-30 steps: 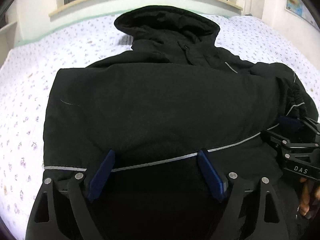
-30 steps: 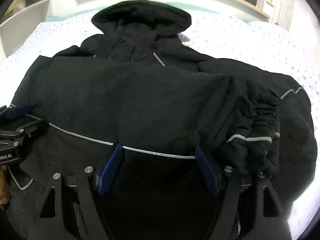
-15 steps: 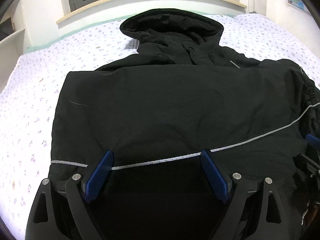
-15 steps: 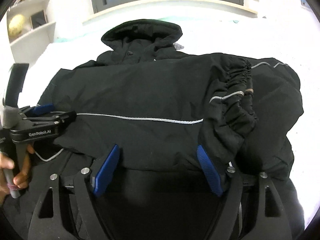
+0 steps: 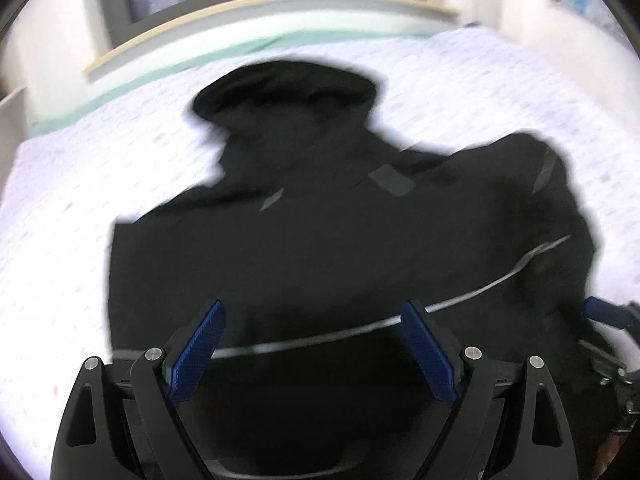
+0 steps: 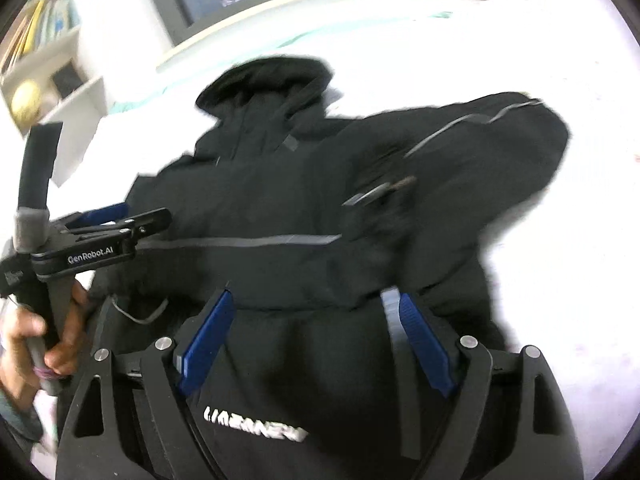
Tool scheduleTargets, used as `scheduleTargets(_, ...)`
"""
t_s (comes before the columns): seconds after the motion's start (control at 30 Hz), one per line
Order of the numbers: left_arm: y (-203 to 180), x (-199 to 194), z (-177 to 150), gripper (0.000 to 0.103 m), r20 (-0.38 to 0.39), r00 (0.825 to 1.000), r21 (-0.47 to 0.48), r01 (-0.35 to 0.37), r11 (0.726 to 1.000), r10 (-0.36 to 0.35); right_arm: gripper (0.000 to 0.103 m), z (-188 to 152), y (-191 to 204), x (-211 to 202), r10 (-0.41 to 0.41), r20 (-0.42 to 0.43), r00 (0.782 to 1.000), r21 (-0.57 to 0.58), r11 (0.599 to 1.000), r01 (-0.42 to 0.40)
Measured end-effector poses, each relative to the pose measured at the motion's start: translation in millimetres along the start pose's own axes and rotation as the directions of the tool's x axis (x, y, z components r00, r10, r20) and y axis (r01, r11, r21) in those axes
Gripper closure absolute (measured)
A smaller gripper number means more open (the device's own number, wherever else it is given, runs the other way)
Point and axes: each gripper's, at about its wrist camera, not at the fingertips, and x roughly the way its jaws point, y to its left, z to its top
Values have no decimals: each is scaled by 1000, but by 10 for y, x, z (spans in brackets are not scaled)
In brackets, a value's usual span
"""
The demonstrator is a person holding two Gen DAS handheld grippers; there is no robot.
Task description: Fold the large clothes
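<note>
A black hooded jacket with thin grey reflective stripes lies on a bed, hood at the far end. A sleeve lies folded across its body. My left gripper is open above the jacket's near part, nothing between its blue pads. My right gripper is open above the lower body of the jacket, near white lettering. The left gripper also shows in the right wrist view, at the jacket's left edge, held by a hand. Both views are motion-blurred.
The bed has a white sheet with small flowers. A window sill and window run behind it. A white shelf with books stands at the left in the right wrist view.
Both grippers have pulled back and risen from the jacket, so more of the bed shows. The cuffed sleeve end now lies farther from the right gripper.
</note>
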Motion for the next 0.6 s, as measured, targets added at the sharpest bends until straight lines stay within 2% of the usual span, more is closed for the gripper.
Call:
scheduleTargets(0.1,-499,39,332,13,13,996,22,92,996,-92,15,412,-458,-355,-96,43,994,45,995,94)
scheduleTargets(0.17,-756,201,477,13,-6,992,13,123,992,-123,15,698,-836,-478,-150,66,986,84,986,144)
scheduleTargets(0.23,-949,385,570,13,-34,982,-17,185,983,-185,15,959,-1241,-501,-177,73,981,141,976,165)
scheduleTargets(0.33,-1230,672,666,13,-68,969,2,240,971,-239,15,1253,-1847,-368,-167,62,984,243,959,148)
scheduleTargets(0.4,-1381,928,614,13,-116,952,16,286,958,-282,15,1368,-2161,-175,-153,33,988,292,947,137)
scheduleTargets(0.47,-1500,1242,509,13,-183,953,22,250,968,-242,15,1430,-2399,80,-125,-17,992,336,934,123)
scheduleTargets(0.53,-1525,1335,405,12,-162,961,23,230,973,-224,15,1433,-2572,342,-76,-61,995,380,920,94)
scheduleTargets(0.6,-1524,1318,405,12,-161,961,30,233,972,-225,15,1433,-2700,551,-22,-83,996,427,903,55)
